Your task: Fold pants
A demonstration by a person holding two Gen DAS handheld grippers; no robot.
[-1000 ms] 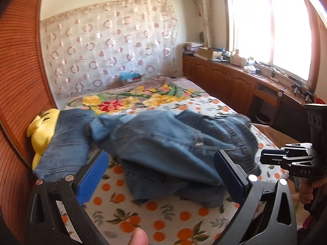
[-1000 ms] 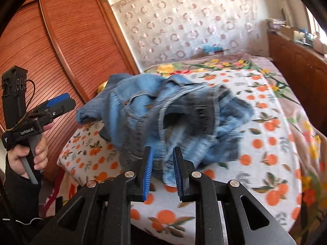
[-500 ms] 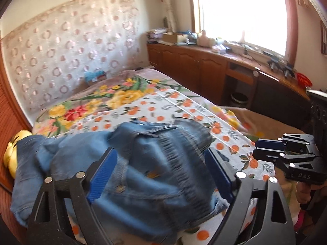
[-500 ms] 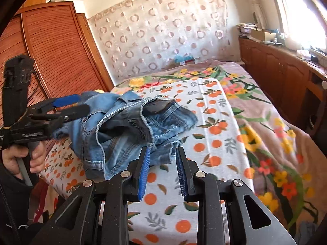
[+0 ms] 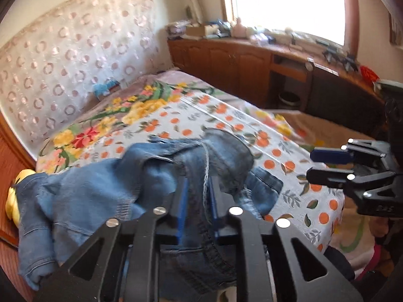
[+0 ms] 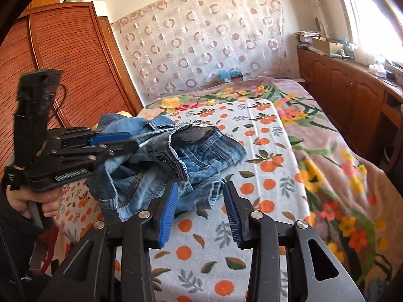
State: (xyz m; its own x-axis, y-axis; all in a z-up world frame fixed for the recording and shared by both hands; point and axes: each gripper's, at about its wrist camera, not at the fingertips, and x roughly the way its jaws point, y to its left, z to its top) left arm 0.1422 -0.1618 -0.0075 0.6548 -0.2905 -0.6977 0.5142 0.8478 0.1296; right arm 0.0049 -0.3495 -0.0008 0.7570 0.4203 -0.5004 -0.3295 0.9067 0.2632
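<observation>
Clamping a bunched fold of the jeans, the left tool could drag extra layers while the empty right tool widens.

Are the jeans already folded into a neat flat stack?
No, the jeans lie in a crumpled heap on the bedspread.

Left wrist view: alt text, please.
The left gripper is closing on a bunched fold of the blue jeans, which lie crumpled on the orange-print sheet. The right gripper, nothing between its fingers, hovers right.
</observation>
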